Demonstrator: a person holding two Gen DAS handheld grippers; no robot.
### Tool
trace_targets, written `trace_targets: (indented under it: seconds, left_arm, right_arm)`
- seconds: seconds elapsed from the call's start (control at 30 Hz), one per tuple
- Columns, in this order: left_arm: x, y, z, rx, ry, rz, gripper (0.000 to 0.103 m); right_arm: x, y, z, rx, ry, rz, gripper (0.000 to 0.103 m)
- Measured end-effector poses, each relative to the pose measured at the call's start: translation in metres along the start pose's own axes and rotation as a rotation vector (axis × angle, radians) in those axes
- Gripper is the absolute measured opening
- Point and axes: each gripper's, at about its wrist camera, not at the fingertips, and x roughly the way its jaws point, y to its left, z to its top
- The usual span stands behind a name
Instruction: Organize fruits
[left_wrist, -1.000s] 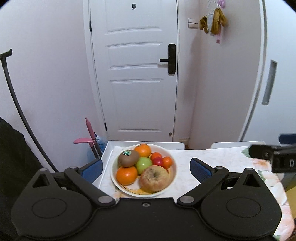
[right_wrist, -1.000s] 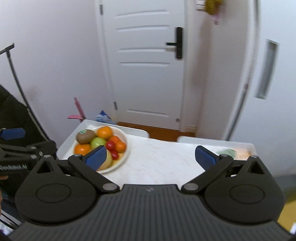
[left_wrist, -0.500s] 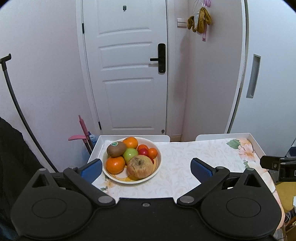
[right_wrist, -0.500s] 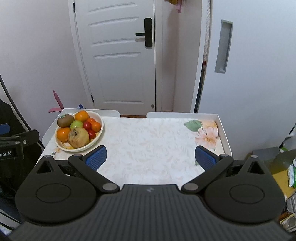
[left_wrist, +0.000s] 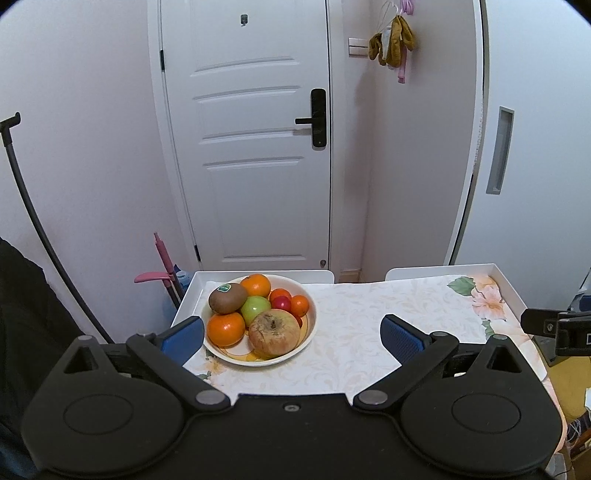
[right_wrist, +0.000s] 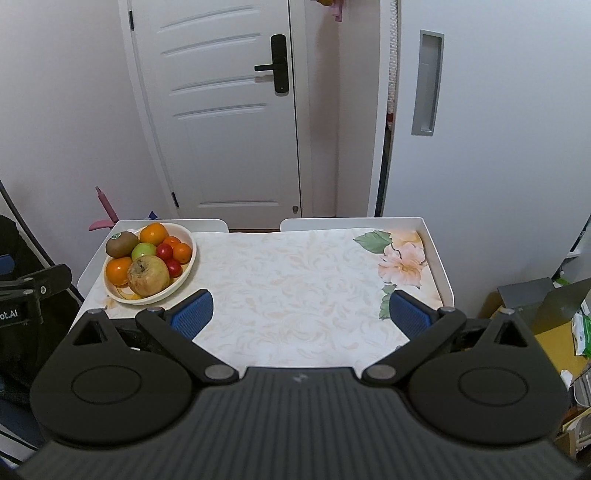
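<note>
Left gripper (left_wrist: 291, 338), black with blue ribbed pads, fills the bottom of the left wrist view; jaws spread wide, nothing between them. Its left pad (left_wrist: 183, 338) sits just beside the near-left rim of the bowl; whether they touch I cannot tell.

Right gripper (right_wrist: 300, 314), same build, jaws likewise wide and empty, over the bare middle of the tabletop, low centre in the right wrist view.

Table: white tray-edged table (right_wrist: 437, 254) covered by a cream floral-patterned cloth (right_wrist: 295, 280), pink flower print at its right end.

Fruit: round white ceramic bowl (left_wrist: 308, 332) stands on the cloth at the table's left end, left of centre in the left wrist view. Contents, near to far:
- large blemished yellow-brown apple (left_wrist: 274, 332), front right
- orange tangerine (left_wrist: 226, 328), front left
- green apple (left_wrist: 255, 308), centre
- small red cherry tomatoes (left_wrist: 282, 302) and a small orange fruit (left_wrist: 299, 305), right side
- brown kiwi with green sticker (left_wrist: 227, 297), back left
- second tangerine (left_wrist: 255, 285), back

Beyond the table: white panelled door (left_wrist: 251, 147) with black lever handle (left_wrist: 314, 120), upper centre. Pink-handled item leans at the wall, left of the table; cannot identify it.
</note>
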Motion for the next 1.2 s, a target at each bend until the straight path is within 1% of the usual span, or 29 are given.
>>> trace_targets:
  seconds: [1.2]
  left_arm:
    - [-0.0040,0.0025,-0.0055,-0.004,0.007,0.005,0.103]
  right_arm:
    - [-0.0015,0.0034,-0.0033,0.004,0.020,-0.005,0.103]
